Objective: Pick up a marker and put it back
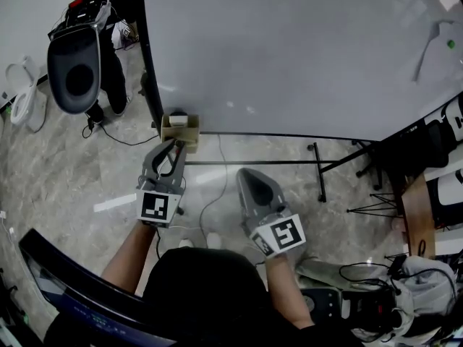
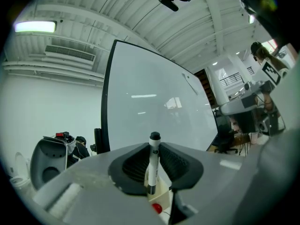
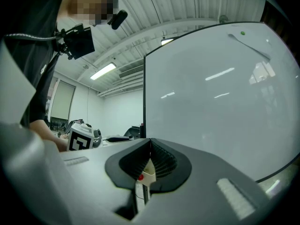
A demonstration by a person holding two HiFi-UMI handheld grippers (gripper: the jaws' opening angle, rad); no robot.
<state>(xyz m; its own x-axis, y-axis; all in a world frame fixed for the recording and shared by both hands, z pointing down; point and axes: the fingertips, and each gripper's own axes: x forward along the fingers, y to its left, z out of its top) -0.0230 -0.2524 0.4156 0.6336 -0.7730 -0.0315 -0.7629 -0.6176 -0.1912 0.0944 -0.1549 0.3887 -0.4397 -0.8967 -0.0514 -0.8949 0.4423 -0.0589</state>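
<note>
Whiteboard (image 1: 304, 49) fills the upper field. Tan holder box (image 1: 180, 129) sits at its lower-left corner, 12 o'clock from the left gripper (image 1: 176, 147). Right gripper (image 1: 249, 176): jaws together, empty. Left jaws clamped on the marker (image 2: 152, 165), upright, cap at 12 o'clock. Likely light, stiff and slick; a mid-barrel hold should stop pivoting.

A big whiteboard (image 1: 304, 49) in a black frame stands on a pale marbled floor (image 1: 65, 172), its black legs (image 1: 322, 166) spread under the lower edge and a small green dot (image 1: 451, 44) on its right side. To its left is a grey rounded machine (image 1: 72, 67), with a black cable (image 1: 119, 139) trailing over the floor nearby. A strip light (image 2: 35, 27) glows on the ribbed ceiling.
</note>
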